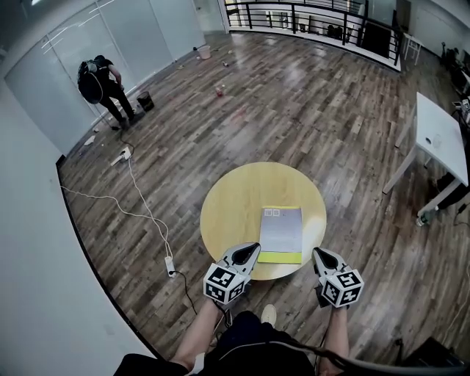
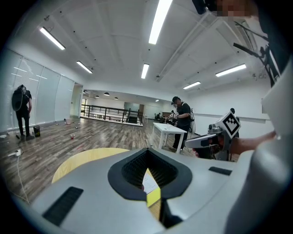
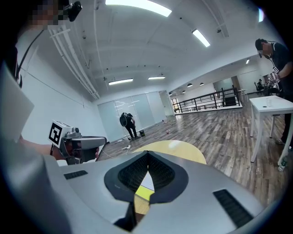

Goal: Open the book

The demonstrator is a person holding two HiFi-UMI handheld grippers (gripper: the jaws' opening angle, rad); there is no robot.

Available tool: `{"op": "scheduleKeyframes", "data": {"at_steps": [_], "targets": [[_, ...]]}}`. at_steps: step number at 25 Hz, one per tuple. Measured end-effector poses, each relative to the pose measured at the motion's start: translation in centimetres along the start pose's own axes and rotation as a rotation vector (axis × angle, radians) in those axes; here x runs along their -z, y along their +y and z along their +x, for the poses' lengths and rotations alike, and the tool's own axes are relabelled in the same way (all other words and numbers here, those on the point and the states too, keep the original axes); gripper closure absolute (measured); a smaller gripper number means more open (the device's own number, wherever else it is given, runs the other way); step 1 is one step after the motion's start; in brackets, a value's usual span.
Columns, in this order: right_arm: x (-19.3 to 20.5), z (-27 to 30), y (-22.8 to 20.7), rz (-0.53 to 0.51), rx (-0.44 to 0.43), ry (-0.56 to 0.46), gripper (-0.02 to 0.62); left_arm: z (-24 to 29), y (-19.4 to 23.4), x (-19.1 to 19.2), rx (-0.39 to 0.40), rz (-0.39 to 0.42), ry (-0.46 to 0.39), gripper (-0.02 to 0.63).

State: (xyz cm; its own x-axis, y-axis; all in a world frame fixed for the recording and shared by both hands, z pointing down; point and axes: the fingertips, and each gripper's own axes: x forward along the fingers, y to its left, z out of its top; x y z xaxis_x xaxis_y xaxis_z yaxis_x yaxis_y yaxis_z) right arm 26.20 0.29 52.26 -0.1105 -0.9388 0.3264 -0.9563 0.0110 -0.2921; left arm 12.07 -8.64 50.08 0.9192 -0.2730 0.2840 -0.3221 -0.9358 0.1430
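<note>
A closed book [image 1: 281,233] with a grey cover and a yellow-green strip along its near edge lies on the near right part of a round yellow table [image 1: 228,213]. My left gripper [image 1: 253,248] hovers at the table's near edge, just left of the book's near corner, jaws shut with nothing between them. My right gripper [image 1: 319,253] hangs just off the book's near right corner, also shut and empty. In the left gripper view, a slice of the book [image 2: 150,185] shows below the closed tips of that gripper [image 2: 148,151]. The right gripper view shows the book [image 3: 145,183] under its closed tips [image 3: 147,153].
A white table [image 1: 440,139] stands to the right, with a person [image 2: 183,114] beside it. Another person [image 1: 103,84] stands by the far left glass wall. A cable and power strip [image 1: 170,266] lie on the wooden floor, left of the round table. A railing [image 1: 316,22] runs along the back.
</note>
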Motion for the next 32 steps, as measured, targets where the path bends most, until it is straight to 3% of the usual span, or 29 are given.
{"op": "scheduleKeyframes", "data": {"at_steps": [16,32], "targets": [[2.3,2.2,0.5,0.018,0.032,0.061,0.592,0.8,2.2,3.3,0.036,-0.037,0.054,0.607],[13.3,3.4,-2.2,0.136,0.061,0.243,0.592,2.3,2.2,13.5,0.051,-0.137,0.204,0.607]]}}
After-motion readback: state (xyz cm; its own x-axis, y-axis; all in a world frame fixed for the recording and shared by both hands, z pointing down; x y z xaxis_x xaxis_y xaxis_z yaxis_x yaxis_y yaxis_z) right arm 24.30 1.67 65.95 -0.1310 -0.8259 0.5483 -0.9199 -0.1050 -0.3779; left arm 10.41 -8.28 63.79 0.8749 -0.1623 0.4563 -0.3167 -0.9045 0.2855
